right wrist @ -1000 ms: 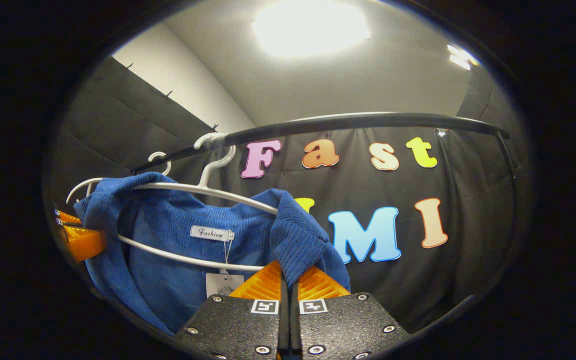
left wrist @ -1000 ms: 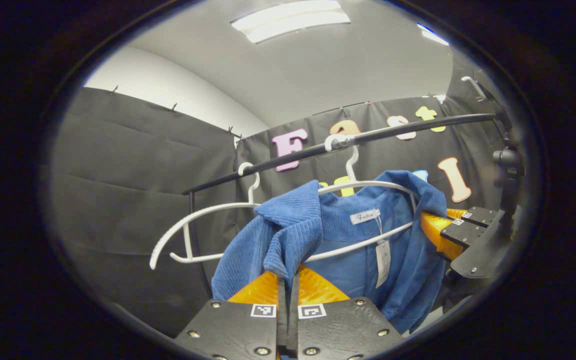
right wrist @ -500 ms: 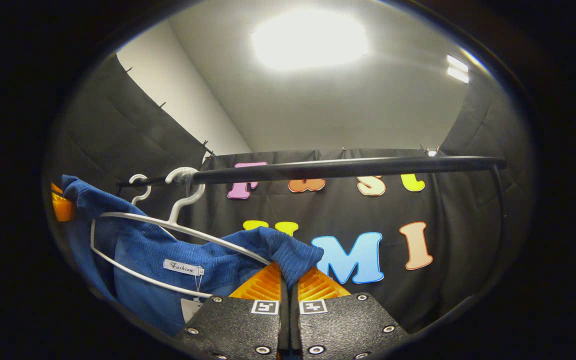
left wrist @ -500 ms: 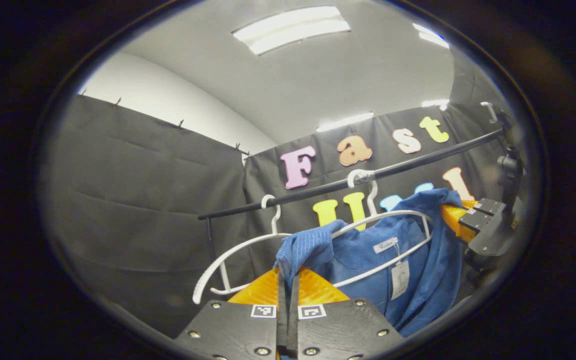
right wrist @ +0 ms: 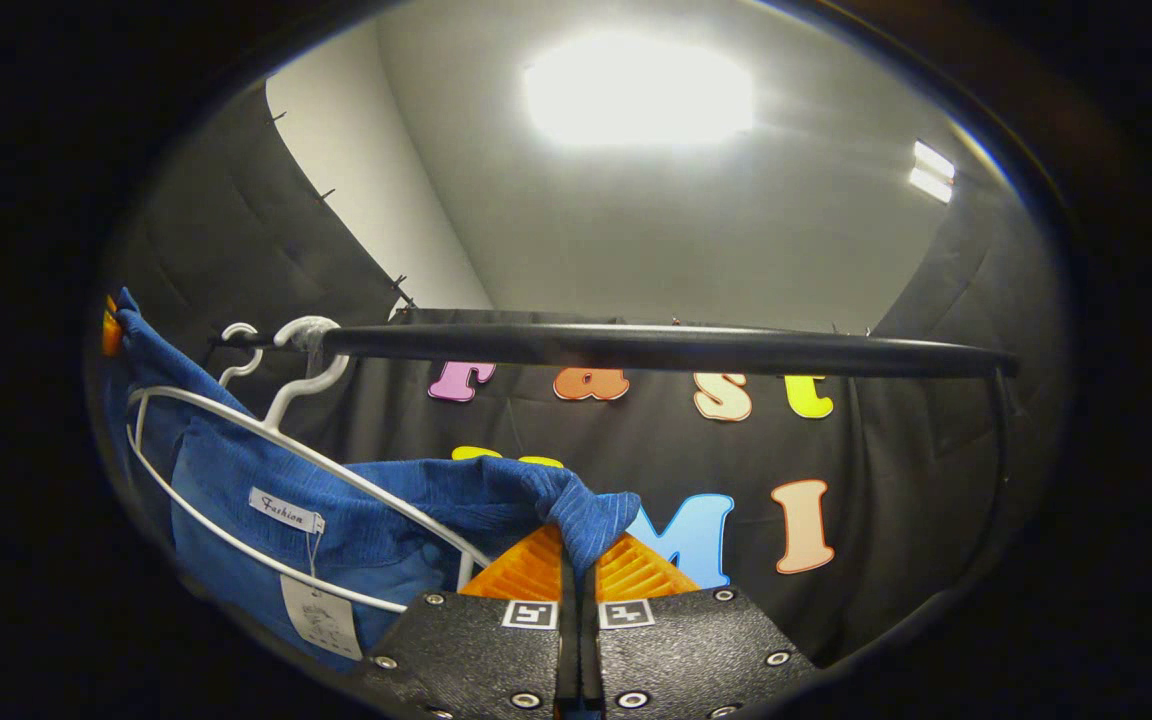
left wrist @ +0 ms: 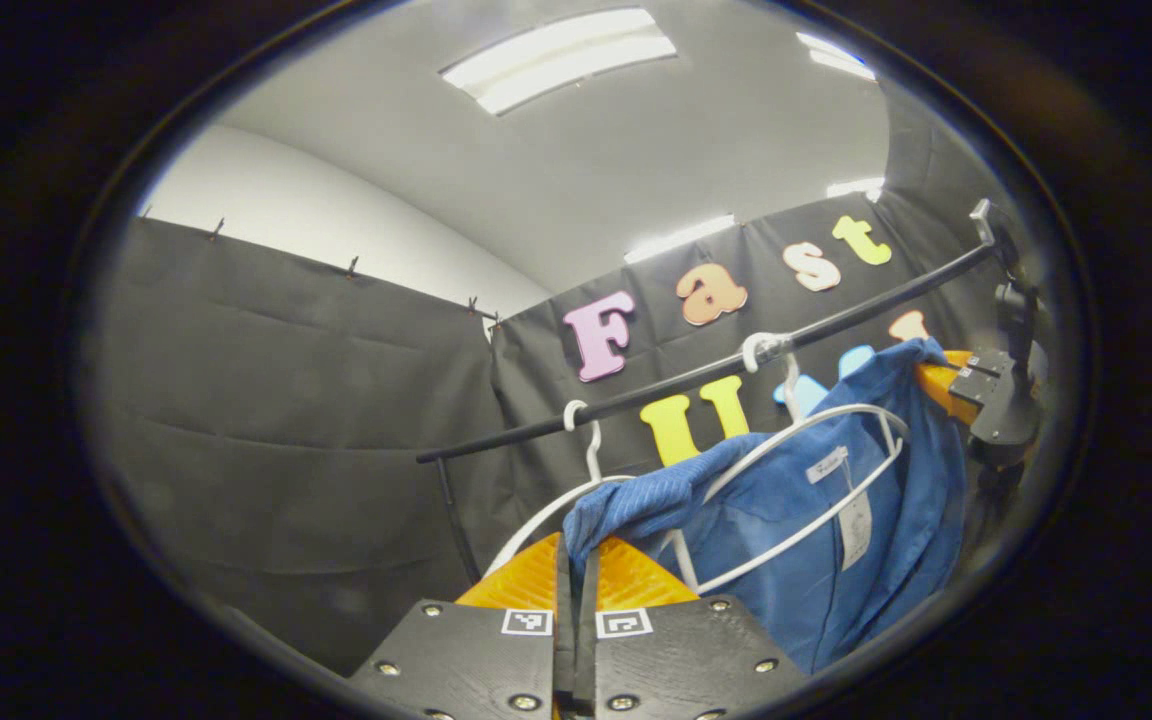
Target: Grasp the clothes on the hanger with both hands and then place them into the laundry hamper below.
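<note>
While tilted upward, left gripper [left wrist: 576, 560] and right gripper [right wrist: 576, 550] fingers pinch the blue garment [left wrist: 816, 520].

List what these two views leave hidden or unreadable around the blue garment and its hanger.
- Lower part of the blue garment: cut off by the picture's edge in the left gripper view.
- Hang tag print: too small in the right gripper view.
- Left gripper and right gripper pads' contact: covered by bunched cloth.
- White hanger far shoulder: inside the garment.
</note>
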A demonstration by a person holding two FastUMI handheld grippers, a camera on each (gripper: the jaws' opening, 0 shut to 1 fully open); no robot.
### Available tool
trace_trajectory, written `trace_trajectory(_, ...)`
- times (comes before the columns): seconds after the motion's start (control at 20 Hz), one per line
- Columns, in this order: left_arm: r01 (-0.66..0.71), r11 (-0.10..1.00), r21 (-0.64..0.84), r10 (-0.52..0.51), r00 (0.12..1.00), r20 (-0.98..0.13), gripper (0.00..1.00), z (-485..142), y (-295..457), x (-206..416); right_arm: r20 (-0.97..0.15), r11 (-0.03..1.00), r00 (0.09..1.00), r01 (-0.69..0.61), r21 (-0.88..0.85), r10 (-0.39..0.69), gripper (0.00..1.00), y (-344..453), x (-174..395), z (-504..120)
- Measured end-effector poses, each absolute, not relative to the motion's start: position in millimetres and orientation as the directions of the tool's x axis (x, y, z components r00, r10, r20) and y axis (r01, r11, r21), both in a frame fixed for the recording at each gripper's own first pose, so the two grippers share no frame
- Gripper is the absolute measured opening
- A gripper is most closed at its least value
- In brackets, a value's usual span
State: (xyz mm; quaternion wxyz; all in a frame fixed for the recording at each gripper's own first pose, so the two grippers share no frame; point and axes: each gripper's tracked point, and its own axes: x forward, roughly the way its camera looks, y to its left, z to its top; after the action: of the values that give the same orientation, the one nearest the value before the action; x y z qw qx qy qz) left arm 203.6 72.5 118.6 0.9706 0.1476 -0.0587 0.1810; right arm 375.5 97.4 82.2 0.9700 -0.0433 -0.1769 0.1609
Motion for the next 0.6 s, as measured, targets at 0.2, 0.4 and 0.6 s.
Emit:
trace_trajectory(0.2, -0.374, 0.869, 0.324, 0.331, 0.926, 0.183, 0.01, 121, 93, 211, 0.312, 0.950, 0.900, -0.265, -0.164, 0.305, 0.01, 88, 391, 70)
trace_trajectory(0.4, -0.367, 0.850, 0.378, 0.316, 0.929, 0.192, 0.01, 125, 111, 224, 0.288, 0.962, 0.921, -0.228, -0.153, 0.264, 0.00, 74, 409, 59)
trace_trajectory(0.6, -0.341, 0.861, 0.378, 0.299, 0.939, 0.168, 0.01, 109, 121, 241, 0.263, 0.958, 0.926, -0.232, -0.170, 0.271, 0.00, 77, 418, 45)
